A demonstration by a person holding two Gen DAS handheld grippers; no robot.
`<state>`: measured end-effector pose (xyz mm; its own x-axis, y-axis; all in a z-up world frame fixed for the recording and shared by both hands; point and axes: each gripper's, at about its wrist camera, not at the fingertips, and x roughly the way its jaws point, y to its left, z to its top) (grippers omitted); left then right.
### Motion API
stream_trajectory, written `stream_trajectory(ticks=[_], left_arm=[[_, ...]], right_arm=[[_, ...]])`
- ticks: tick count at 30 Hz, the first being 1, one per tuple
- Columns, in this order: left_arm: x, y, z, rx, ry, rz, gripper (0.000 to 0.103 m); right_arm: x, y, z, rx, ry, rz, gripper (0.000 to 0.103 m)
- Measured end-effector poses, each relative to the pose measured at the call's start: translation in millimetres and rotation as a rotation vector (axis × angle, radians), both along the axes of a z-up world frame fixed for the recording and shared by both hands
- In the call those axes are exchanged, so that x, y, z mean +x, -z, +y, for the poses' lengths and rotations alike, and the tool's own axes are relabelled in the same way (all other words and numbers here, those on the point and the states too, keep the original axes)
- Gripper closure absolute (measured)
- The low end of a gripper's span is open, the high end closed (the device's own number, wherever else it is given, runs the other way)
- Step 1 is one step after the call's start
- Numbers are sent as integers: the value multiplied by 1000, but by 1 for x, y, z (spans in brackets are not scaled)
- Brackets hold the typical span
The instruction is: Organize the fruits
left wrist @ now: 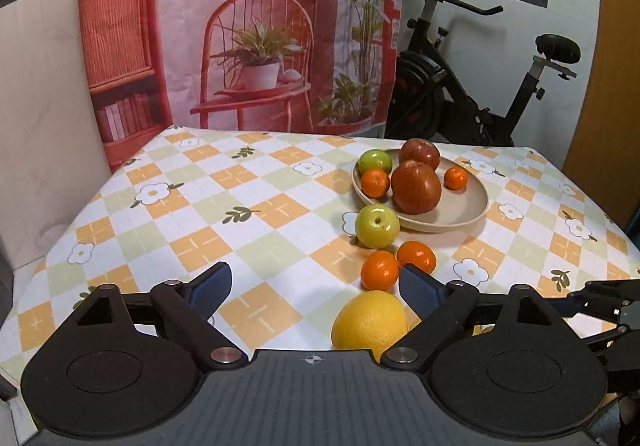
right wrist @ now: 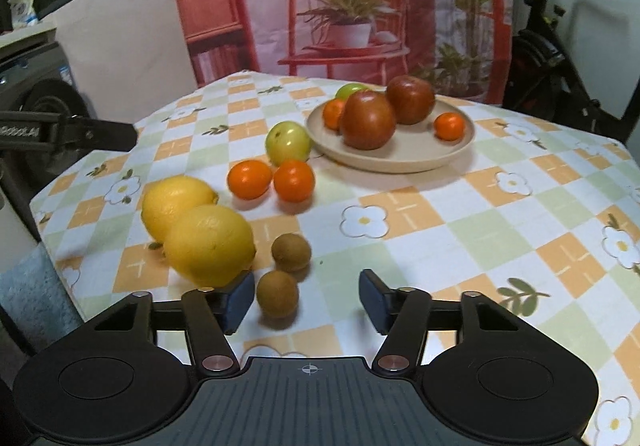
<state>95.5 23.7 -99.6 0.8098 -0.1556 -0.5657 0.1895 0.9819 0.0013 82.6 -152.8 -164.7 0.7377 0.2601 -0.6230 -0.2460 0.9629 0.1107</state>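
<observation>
A beige plate (right wrist: 416, 159) holds two red apples (right wrist: 369, 119), a green apple (right wrist: 349, 89) and two tangerines (right wrist: 449, 126). On the cloth beside it lie a green apple (right wrist: 289, 142), two tangerines (right wrist: 293, 180), two lemons (right wrist: 209, 244) and two kiwis (right wrist: 277, 294). My right gripper (right wrist: 307, 296) is open, with the nearer kiwi between its fingers. My left gripper (left wrist: 314, 288) is open and empty, just behind a lemon (left wrist: 370, 320) and a tangerine (left wrist: 380, 270); the plate (left wrist: 460, 219) lies further ahead.
The table (left wrist: 256, 213) has a checked flower-print cloth. A printed backdrop (left wrist: 240, 25) hangs behind it and an exercise bike (left wrist: 472, 85) stands at the back right. The left gripper's arm (right wrist: 68, 133) shows at the left of the right wrist view.
</observation>
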Motion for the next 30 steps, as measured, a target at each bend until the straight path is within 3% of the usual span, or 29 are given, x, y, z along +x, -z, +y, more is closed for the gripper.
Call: stream_trajectory(ticks=[7,30], left_arm=[[2,6,-5,-5,30,13,23],[5,12,-9,-31,71,36,27]], right_arm=[[2,9,9,-5,-88,19,70],[-4,13,4,13,-91,-24,80]])
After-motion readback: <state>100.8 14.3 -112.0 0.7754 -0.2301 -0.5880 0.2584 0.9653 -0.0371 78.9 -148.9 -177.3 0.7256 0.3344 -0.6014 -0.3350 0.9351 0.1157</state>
